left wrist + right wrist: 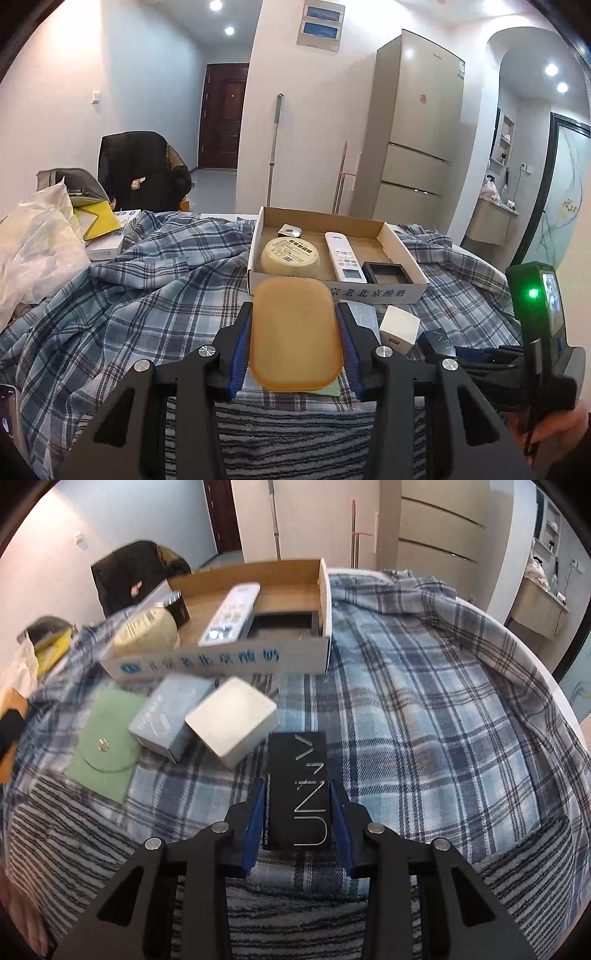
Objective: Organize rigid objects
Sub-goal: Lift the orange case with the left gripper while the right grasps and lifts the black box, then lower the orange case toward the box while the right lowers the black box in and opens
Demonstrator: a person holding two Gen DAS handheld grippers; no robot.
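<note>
The left gripper [295,332] is closed on an amber lid [294,334], blue pads [239,354] pressing both long edges, held above the plaid cloth [147,295] just before the cardboard box [400,236]. The right gripper [297,805] clamps a black box [297,790] low over the cloth. Beside it lie a white cube [232,720], a grey carton [170,716] and a green pouch [107,734]. The cardboard box holds a remote [341,254], a round tin [290,254] and a black tray [386,272].

Box [221,664] right-rear floor bare; white cube [231,720] possibly blocks approach.
</note>
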